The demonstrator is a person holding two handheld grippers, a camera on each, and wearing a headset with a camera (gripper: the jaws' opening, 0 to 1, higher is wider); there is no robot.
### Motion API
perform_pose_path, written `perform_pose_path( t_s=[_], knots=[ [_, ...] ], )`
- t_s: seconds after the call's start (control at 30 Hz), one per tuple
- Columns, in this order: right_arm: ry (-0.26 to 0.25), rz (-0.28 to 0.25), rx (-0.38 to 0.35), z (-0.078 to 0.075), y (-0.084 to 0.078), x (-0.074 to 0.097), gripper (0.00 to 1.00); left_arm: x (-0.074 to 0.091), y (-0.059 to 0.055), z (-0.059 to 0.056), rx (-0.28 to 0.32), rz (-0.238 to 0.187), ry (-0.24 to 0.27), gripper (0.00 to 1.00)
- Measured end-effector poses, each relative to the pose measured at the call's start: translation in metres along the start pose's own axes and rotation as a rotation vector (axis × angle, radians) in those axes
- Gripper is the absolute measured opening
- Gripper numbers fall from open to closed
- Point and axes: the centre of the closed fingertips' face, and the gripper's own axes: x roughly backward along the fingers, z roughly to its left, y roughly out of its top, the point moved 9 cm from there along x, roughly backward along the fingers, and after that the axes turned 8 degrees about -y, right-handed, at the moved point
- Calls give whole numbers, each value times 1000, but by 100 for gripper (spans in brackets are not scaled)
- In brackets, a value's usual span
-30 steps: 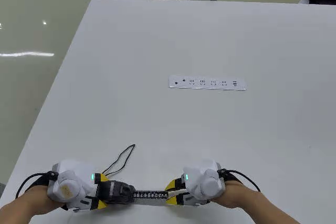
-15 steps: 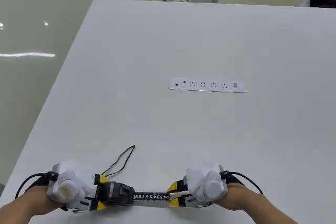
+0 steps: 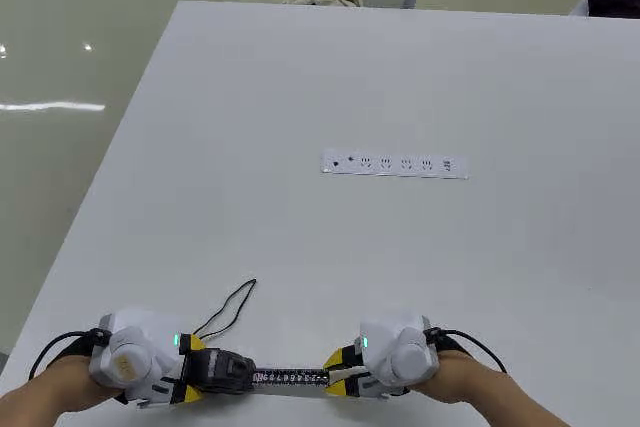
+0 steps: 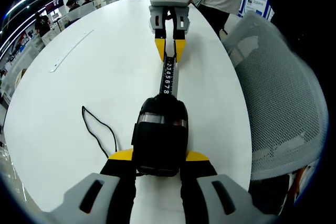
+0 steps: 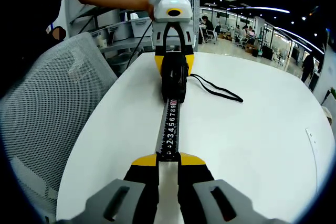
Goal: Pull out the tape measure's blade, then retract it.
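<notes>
A black tape measure case (image 3: 225, 369) lies near the table's front edge, and my left gripper (image 3: 190, 368) is shut on it; the case (image 4: 159, 135) sits between my yellow-tipped jaws. Its numbered blade (image 3: 290, 379) runs to the right out of the case. My right gripper (image 3: 337, 372) is shut on the blade's end. In the right gripper view the blade (image 5: 170, 128) leads from my jaws to the case (image 5: 172, 80). A thin black wrist cord (image 3: 228, 307) loops from the case across the table.
A white power strip (image 3: 394, 163) lies flat at mid-table. The white table (image 3: 400, 77) stretches far ahead; its front edge is close under my hands. A mesh chair (image 4: 273, 93) stands beside the table, and a person's hands hold both grippers.
My right gripper has slid a little to the right with the blade's end, so slightly more blade shows. The left gripper and the case stay put.
</notes>
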Motion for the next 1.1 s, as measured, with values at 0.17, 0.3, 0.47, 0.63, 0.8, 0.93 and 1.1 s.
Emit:
perform_pose_path(
  t_s=[0.17,0.3,0.47,0.63,0.8,0.93,1.1],
  knots=[
    [0,5,2,0,-2,2,10,0,0,0,1,0,0,28],
    [0,4,0,0,-3,4,10,0,0,0,0,1,0,28],
    [0,4,-5,0,-6,6,10,0,0,0,-1,3,-1,28],
    [1,5,-5,0,-8,8,10,-1,0,1,-3,5,-4,28],
    [1,7,-9,1,-9,10,10,-1,0,1,-3,5,-5,28],
    [0,11,-8,1,-11,12,10,-1,0,1,-3,6,-5,28],
    [1,13,-13,2,-12,13,10,-1,1,0,-3,7,-5,28]
  ],
)
